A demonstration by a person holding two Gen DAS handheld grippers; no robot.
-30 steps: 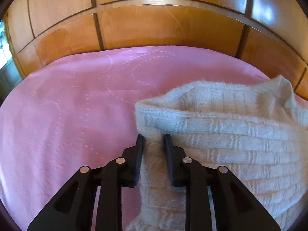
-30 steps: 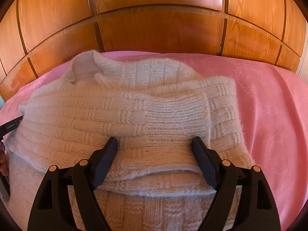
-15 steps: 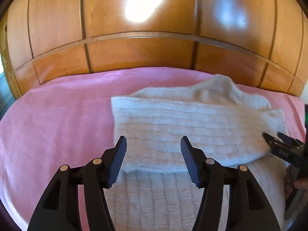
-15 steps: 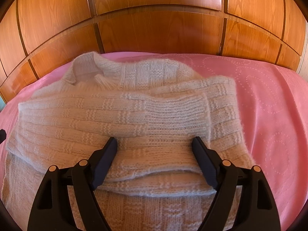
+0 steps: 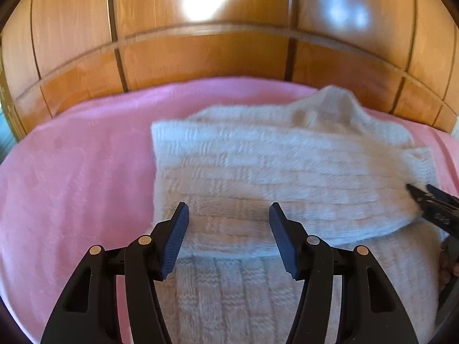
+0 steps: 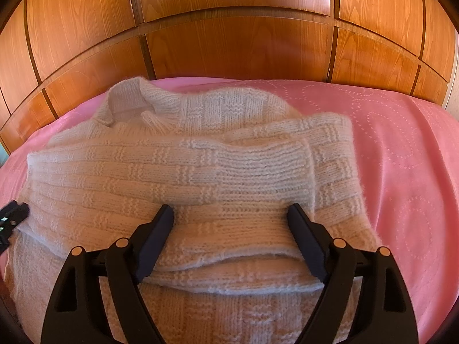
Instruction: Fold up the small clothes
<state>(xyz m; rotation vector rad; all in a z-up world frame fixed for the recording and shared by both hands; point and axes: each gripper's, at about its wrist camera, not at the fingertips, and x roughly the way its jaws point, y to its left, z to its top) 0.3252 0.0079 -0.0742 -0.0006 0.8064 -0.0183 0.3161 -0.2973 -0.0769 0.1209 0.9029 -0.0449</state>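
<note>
A cream knitted sweater (image 5: 272, 172) lies on the pink bedspread (image 5: 80, 172), both sleeves folded across its body, collar at the far end. My left gripper (image 5: 229, 215) is open and empty, hovering over the sweater's left part just near the folded sleeve's edge. My right gripper (image 6: 231, 215) is open and empty over the sweater (image 6: 186, 172), its fingers on either side of the folded sleeves' near edge. The right gripper's tips show at the right edge of the left wrist view (image 5: 430, 203); the left gripper's tip shows at the left edge of the right wrist view (image 6: 11, 218).
A wooden panelled headboard (image 6: 235, 43) rises right behind the bed; it also shows in the left wrist view (image 5: 206, 57). Pink bedspread (image 6: 401, 157) stretches to the right of the sweater and to its left.
My left gripper let go of the sleeve, opened and drew back and up, so more of the sweater shows. The right gripper stayed open and still.
</note>
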